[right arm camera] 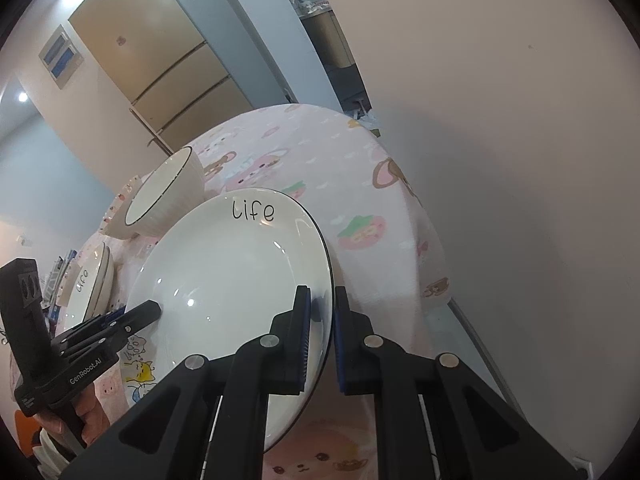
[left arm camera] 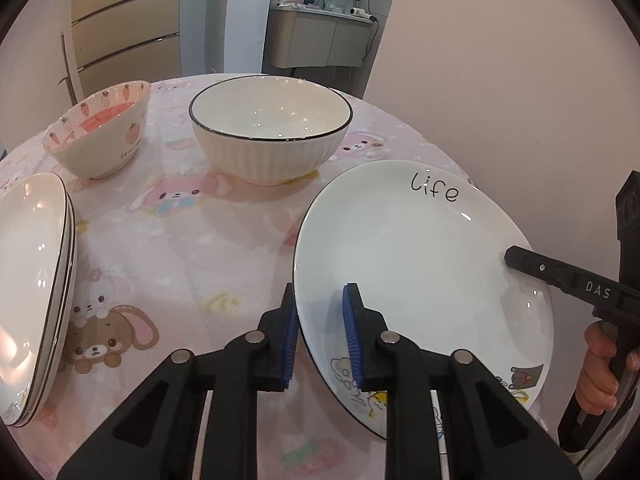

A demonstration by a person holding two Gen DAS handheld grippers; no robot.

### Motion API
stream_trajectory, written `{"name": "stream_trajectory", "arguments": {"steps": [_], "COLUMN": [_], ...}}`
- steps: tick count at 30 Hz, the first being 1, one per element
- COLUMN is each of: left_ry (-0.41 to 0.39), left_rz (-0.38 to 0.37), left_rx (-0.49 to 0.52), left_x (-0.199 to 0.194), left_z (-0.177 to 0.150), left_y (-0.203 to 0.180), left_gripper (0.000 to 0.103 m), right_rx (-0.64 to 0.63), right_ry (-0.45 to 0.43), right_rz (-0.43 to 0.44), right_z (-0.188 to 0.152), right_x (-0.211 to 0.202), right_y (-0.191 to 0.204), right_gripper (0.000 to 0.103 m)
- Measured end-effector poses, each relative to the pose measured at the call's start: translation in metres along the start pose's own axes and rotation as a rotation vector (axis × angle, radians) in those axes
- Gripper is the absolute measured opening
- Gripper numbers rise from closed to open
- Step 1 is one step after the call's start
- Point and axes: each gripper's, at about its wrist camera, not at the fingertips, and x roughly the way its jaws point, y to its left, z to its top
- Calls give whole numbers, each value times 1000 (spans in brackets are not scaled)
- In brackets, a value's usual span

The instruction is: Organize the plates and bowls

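A white "life" plate [left arm camera: 420,264] with a black rim is held tilted above the pink tablecloth. My left gripper [left arm camera: 320,340] has its blue pads on both sides of the plate's left rim. My right gripper [right arm camera: 322,336] clamps the opposite rim of the same plate [right arm camera: 232,280]; it shows in the left wrist view [left arm camera: 568,280] at the right. A stack of matching plates [left arm camera: 36,280] lies at the left, also in the right wrist view [right arm camera: 90,280]. A ribbed white bowl [left arm camera: 272,128] and a strawberry bowl [left arm camera: 100,128] stand further back.
The round table [left arm camera: 192,240] has a pink cartoon cloth; its right edge runs close to a plain wall [left arm camera: 520,80]. A fridge [right arm camera: 160,60] stands behind the table. A person's hand [left arm camera: 600,368] holds the right gripper.
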Motion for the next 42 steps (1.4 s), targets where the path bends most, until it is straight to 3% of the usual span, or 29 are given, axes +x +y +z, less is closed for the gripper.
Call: {"name": "stream_trajectory", "arguments": {"steps": [8, 13, 27, 34, 42], "left_ry": [46, 63, 21, 0, -94], "left_rz": [3, 18, 197, 159, 193], "left_rx": [4, -49, -79, -114, -162], "left_x": [-20, -42, -111, -117, -113], "left_z": [-20, -38, -109, -123, -128], "left_y": [8, 27, 76, 88, 86], "left_gripper": [19, 19, 19, 20, 23], "right_rx": [-54, -112, -217, -236, -338], "right_ry": [41, 54, 129, 58, -64], "right_rz": [-21, 2, 143, 153, 47], "right_z": [-17, -30, -91, -101, -117], "right_x": [-8, -12, 2, 2, -1], "right_y": [20, 46, 126, 139, 152], "right_gripper": [13, 13, 14, 21, 24]}}
